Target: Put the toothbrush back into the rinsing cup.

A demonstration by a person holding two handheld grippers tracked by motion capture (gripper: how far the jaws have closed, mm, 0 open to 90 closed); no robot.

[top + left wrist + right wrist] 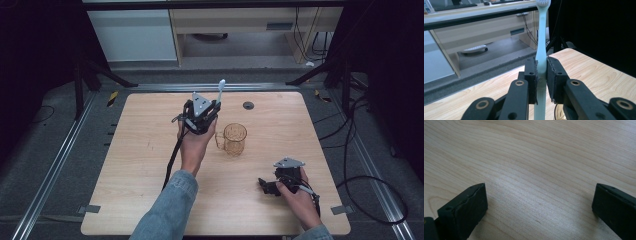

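Toothbrush (541, 53) work is occupying us at this moment: with the left gripper (200, 114) we are holding it upright above the table (150, 165), the bristle head on top, a little left of the amber glass mug (234, 138). Its jaws are pressing closed on the lower part of the pale handle, with most of the handle standing free above the pads. We are judging this brush as light, stiff and rather smooth, so it could swing or slip in the pads; a hold nearer its middle would be steadier. The mug is looking hard and breakable, so we should lower the brush into it gently. Further right, our right gripper (272, 184) is resting on the table, jaws wide apart, holding nothing.
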